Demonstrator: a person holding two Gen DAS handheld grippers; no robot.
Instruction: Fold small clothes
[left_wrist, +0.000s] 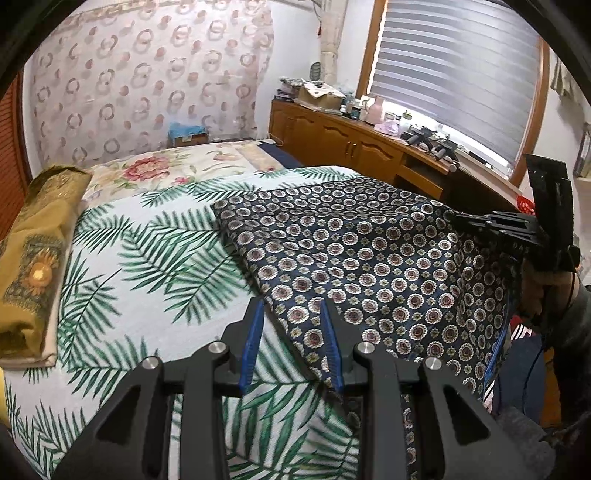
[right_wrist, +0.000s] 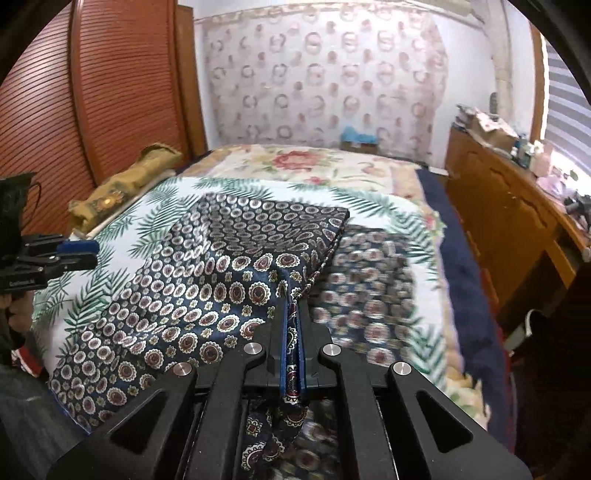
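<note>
The right tongs (right_wrist: 291, 332) are clenched on a pinched corner of the dark patterned garment (right_wrist: 207, 280), the cloth running up between the blue pads at the lower middle of the right wrist view and lifting into a ridge. From there the garment spreads up and to the left across the palm-print bedspread (right_wrist: 110, 236), its far folded edge slanting toward the upper middle.

The left tongs (left_wrist: 291, 343) stand partly apart at the bottom of the left wrist view, with the garment's near-left edge passing just by the right-hand pad; I cannot tell whether they touch it. The garment's length runs from these tongs toward the right tongs at the right edge, so the right hand leads.
</note>
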